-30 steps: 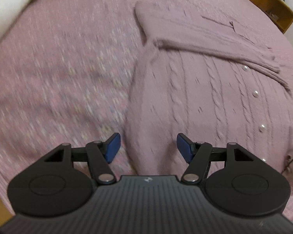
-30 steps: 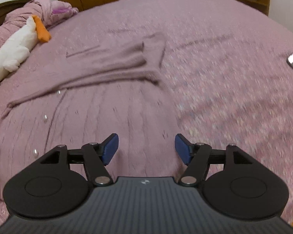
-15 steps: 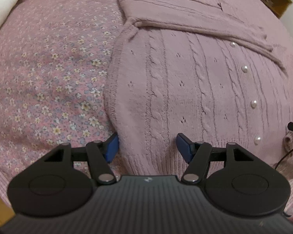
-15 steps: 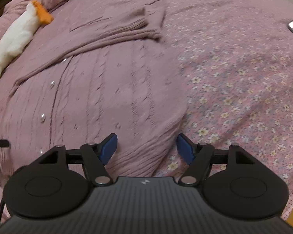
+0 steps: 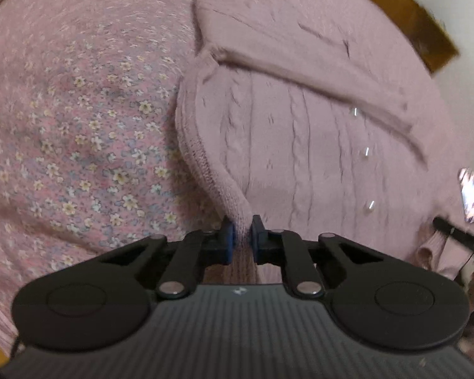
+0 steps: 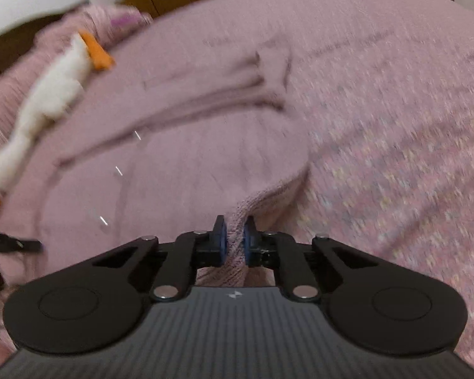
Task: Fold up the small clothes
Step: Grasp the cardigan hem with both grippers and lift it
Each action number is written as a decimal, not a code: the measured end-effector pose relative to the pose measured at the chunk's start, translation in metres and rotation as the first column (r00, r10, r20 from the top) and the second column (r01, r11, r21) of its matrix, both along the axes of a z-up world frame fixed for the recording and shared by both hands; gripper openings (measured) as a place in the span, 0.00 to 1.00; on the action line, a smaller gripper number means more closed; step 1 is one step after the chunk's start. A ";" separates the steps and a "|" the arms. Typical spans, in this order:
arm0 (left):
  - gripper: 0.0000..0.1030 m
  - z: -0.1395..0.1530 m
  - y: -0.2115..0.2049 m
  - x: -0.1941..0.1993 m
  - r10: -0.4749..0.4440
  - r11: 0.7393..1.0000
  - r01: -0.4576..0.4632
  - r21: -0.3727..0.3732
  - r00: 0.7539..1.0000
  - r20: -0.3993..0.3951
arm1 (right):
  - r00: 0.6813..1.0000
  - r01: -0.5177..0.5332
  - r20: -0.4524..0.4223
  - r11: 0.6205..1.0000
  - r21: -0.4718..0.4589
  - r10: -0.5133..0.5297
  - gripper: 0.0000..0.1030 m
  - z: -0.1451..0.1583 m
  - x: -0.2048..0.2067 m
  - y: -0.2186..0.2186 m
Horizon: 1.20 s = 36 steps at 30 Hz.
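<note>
Left wrist view: left gripper (image 5: 242, 232) pinches the ribbed hem corner of the pink cable-knit cardigan (image 5: 300, 145); blue pads clamped on the knit, the corner drawn up off the bed.
Right wrist view: right gripper (image 6: 234, 235) pinches the opposite hem corner of the cardigan (image 6: 186, 170); pads pressed tight on the fabric.
Cardigan position: spread flat on the floral pink bedspread (image 5: 88, 132), sleeves folded across the upper body, pearl buttons (image 5: 367, 151) in a row down the front.
Surroundings: white plush toy with orange parts (image 6: 53, 91) lies at the far left near the pillows; wooden furniture (image 5: 404, 22) stands beyond the bed.
Image quality: motion blur in both views.
</note>
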<state>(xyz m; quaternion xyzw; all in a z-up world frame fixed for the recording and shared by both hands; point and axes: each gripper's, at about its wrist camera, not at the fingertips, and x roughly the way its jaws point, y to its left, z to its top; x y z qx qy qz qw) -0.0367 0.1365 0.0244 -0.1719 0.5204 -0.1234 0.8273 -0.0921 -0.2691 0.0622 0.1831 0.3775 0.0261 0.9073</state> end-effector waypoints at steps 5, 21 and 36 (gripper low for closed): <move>0.12 0.021 0.007 0.010 0.073 0.996 -0.069 -0.056 0.995 0.062 | 0.993 -0.001 0.122 0.999 0.040 -0.004 0.11 0.022 0.015 -0.005; 0.12 0.098 -0.005 0.076 0.160 0.987 -0.139 -0.086 0.928 0.336 | 0.927 0.073 0.353 0.984 0.160 -0.126 0.10 0.070 0.100 -0.030; 0.12 0.038 -0.029 0.193 0.188 0.968 -0.227 0.105 0.937 0.294 | 0.934 0.272 0.239 0.962 0.002 -0.264 0.10 -0.003 0.227 -0.039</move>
